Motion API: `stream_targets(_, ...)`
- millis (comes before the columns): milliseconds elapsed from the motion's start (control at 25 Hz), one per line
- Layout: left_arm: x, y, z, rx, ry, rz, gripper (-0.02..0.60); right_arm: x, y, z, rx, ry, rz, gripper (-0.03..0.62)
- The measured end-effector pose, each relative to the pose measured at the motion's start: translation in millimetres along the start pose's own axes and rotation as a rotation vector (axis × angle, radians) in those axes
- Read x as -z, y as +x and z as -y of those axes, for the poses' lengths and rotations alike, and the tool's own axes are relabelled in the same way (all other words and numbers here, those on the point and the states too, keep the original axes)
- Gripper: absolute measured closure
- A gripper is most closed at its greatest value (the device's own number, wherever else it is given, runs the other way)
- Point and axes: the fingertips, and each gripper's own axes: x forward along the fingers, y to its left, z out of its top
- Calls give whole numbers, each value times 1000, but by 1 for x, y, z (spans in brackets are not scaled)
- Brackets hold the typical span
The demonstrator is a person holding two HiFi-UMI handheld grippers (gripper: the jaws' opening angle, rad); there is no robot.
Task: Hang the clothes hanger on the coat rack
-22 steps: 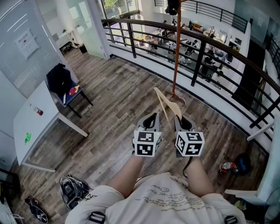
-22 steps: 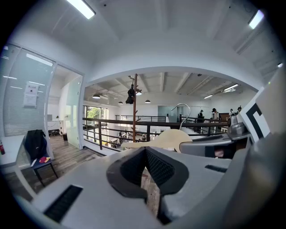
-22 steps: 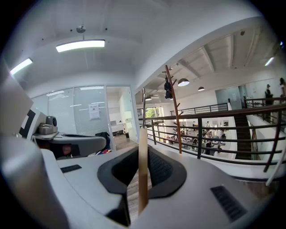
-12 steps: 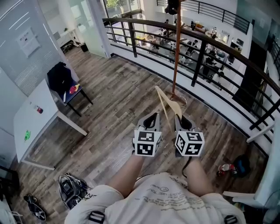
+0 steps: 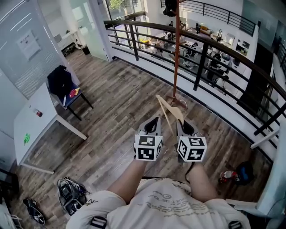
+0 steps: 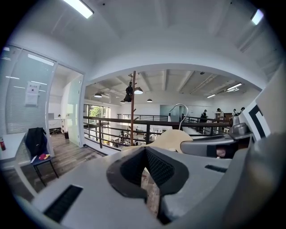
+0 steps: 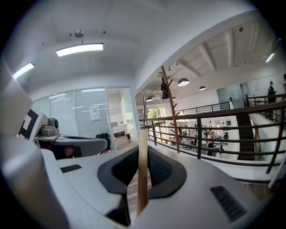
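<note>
A pale wooden clothes hanger point(image 5: 166, 108) with a metal hook juts forward from my right gripper point(image 5: 183, 126), which is shut on one of its arms; in the right gripper view the hanger point(image 7: 142, 170) stands edge-on between the pads. Just to its left, my left gripper point(image 5: 154, 124) is shut with nothing in it. From the left gripper view the hanger's body point(image 6: 172, 138) and hook show beside the right gripper. The coat rack point(image 5: 176, 49), a thin brown pole with pegs, rises just ahead of the hanger and carries a dark item point(image 5: 170, 8) near its top. The coat rack point(image 7: 170, 112) is seen ahead.
A dark metal railing point(image 5: 203, 53) curves behind the rack over a lower floor. A white table point(image 5: 33, 123) and a chair with dark clothing point(image 5: 62, 82) stand at the left. A bag point(image 5: 69, 194) lies on the floor at the lower left, a red-capped bottle point(image 5: 225, 175) at the right.
The head view has shifted slightly. Both grippers and the hanger keep the same pose in front of the rack.
</note>
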Motion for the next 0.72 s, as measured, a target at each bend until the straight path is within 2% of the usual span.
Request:
stream_targets(240, 6, 15, 24, 6, 8, -24, 577, 4, -1, 25, -15, 11, -15, 543)
stream_targets(720, -7, 57, 28, 18, 16, -20, 578, -1, 22, 55, -36, 40, -23, 543)
